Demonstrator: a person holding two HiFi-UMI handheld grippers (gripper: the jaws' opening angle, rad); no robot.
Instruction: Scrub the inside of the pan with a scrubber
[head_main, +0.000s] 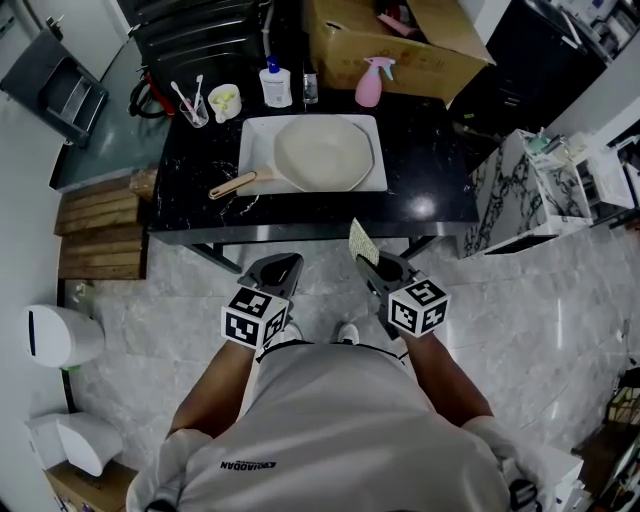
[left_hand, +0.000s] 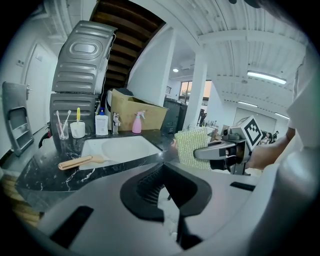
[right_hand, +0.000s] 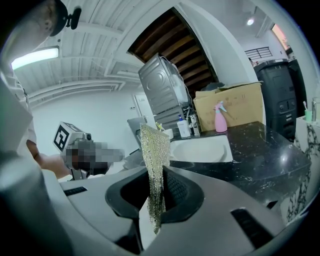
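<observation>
On the black counter (head_main: 430, 175) ahead of the person, the pan (head_main: 322, 153) lies in a white tray (head_main: 255, 140). Its wooden handle (head_main: 232, 185) reaches out past the tray's front-left corner.

Views compared: only the head view shows the pan's pale inside from above, and both grippers held short of the counter's front edge, over the floor. The left gripper view shows the scrubber (left_hand: 192, 148) broadside, as a yellow-green sheet. The right gripper view shows it edge-on, standing upright and clamped between that gripper's jaws. The left gripper (head_main: 288, 262) has its jaws together with nothing between them, as its own view confirms. The right gripper (head_main: 370, 262) is beside it and apart from it.

Edges and clearance: a cup of brushes (head_main: 192, 105), a white bottle (head_main: 275, 85) and a pink spray bottle (head_main: 370, 82) line the counter's back edge, with a cardboard box (head_main: 345, 45) behind. Bare counter lies right of the tray. A marble-patterned cabinet (head_main: 500, 195) stands near the counter's right end.
</observation>
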